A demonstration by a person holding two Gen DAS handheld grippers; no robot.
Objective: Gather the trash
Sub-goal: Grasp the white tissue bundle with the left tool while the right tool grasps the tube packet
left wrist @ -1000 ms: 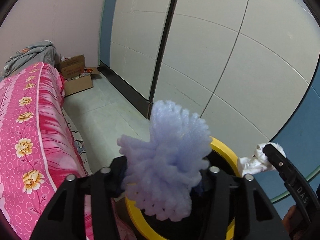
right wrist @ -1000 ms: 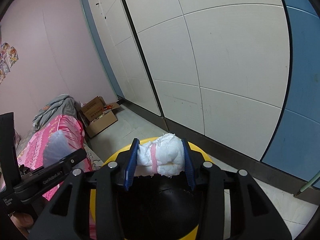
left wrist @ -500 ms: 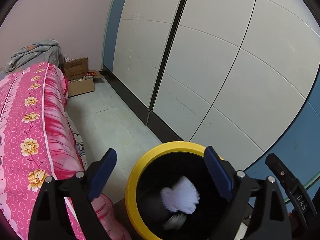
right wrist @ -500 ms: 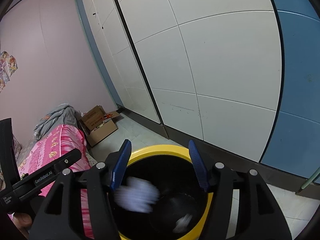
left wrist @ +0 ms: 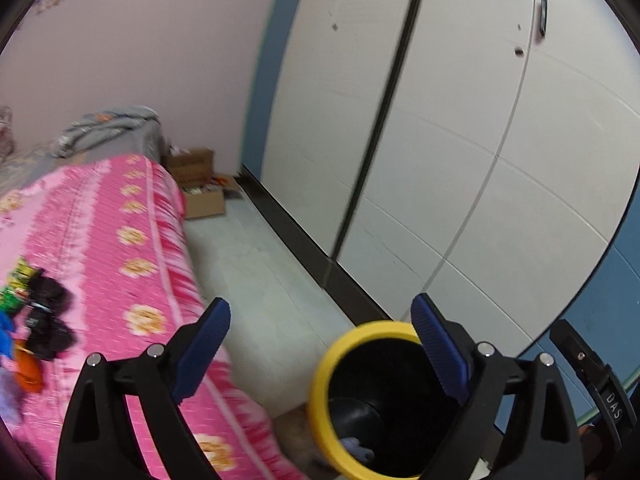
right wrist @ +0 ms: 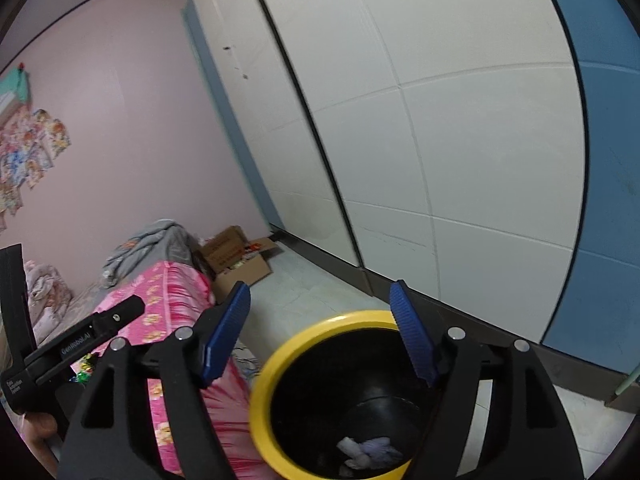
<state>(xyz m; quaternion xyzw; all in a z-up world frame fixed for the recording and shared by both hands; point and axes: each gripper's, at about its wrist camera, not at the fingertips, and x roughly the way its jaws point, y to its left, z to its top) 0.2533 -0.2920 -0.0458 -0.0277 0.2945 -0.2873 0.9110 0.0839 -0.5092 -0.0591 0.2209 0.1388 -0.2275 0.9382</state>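
A black bin with a yellow rim stands on the floor beside the bed. Crumpled white and pale purple trash lies at its bottom; a bit also shows in the left wrist view. My left gripper is open and empty, above the bin's left side. My right gripper is open and empty, above the bin. More litter, black, green, blue and orange pieces, lies on the pink bed cover.
A bed with a pink flowered cover lies to the left. White wardrobe doors stand ahead. An open cardboard box sits on the tiled floor at the far wall.
Both grippers opened and dropped their wads, purple from the left and white from the right, into the bin. Both have since lifted and swung left, toward the bed.
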